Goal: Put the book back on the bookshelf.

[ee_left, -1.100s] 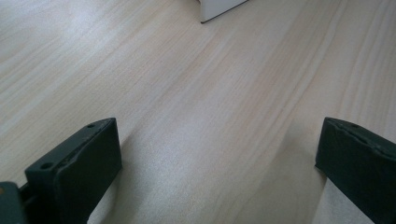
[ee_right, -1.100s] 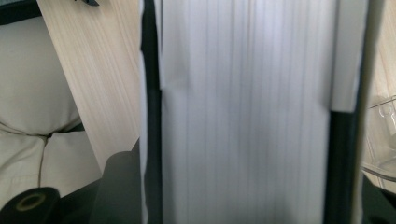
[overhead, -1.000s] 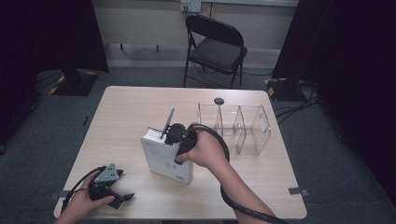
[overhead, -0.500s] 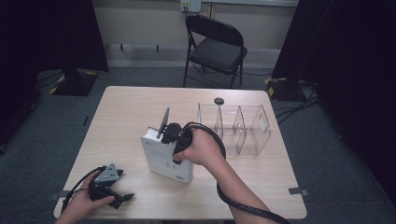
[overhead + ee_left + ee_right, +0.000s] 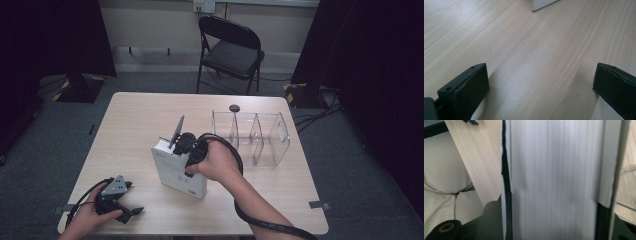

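White book (image 5: 179, 170) stands on edge mid-worktop (image 5: 130, 120), spine side toward the camera, just left of the clear divided organizer (image 5: 260, 132). Right gripper (image 5: 186, 145) has come over its top edge; jaws have just been closing and now flank the page block (image 5: 554, 180), pads pressing on the covers. Left gripper (image 5: 120, 206) rests at the near-left corner, jaws wide apart, nothing between them. Risk: grip sits high on a tall, narrow book; a lift could let the pages fan or the book swing and clip the organizer wall.
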`<control>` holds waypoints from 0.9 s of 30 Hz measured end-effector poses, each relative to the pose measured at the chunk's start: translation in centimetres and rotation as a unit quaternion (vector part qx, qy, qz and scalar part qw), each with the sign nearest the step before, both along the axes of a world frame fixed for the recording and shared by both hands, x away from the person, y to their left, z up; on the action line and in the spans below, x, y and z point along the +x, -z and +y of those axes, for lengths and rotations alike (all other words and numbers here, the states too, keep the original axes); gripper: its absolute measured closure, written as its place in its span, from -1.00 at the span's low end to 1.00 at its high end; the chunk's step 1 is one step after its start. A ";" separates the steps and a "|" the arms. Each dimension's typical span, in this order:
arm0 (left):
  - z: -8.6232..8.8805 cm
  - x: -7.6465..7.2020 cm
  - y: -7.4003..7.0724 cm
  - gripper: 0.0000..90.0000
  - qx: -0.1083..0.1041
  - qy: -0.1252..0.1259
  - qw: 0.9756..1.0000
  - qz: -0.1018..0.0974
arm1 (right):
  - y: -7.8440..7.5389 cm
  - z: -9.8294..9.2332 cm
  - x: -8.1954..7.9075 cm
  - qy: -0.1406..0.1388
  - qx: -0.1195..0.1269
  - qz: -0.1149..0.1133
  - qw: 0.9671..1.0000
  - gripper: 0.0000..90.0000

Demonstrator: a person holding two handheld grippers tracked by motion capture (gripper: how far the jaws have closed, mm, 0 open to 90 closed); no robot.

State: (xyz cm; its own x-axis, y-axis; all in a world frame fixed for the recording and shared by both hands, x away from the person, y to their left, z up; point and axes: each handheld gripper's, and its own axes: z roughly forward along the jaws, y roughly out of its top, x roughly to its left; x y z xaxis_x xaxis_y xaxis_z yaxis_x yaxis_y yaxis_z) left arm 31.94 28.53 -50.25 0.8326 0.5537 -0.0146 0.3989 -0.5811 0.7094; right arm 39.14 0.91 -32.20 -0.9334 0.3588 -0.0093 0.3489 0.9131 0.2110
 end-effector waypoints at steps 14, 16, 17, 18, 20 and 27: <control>0.0 0.0 0.0 -1.00 0.000 0.002 1.000 -0.001 | -0.8 -1.7 0.0 0.021 0.007 0.017 1.000 0.16; 0.0 0.0 0.0 -1.00 0.000 0.001 1.000 -0.001 | -1.1 -2.2 0.0 0.024 0.009 0.014 1.000 0.16; 0.0 0.0 0.0 -1.00 0.000 0.001 1.000 -0.001 | -1.2 -2.4 0.0 0.025 0.010 0.015 1.000 0.16; 0.0 0.0 0.0 -1.00 0.000 0.001 1.000 0.000 | -1.3 -2.8 0.0 0.029 0.011 0.016 0.999 0.16; 0.0 0.1 0.0 -1.00 -0.001 0.001 1.000 -0.001 | -1.4 -3.3 0.0 0.032 0.013 0.017 0.999 0.16; -0.1 0.1 0.0 -1.00 0.000 0.000 1.000 0.001 | -1.8 -5.4 0.0 0.047 0.013 0.016 0.999 0.16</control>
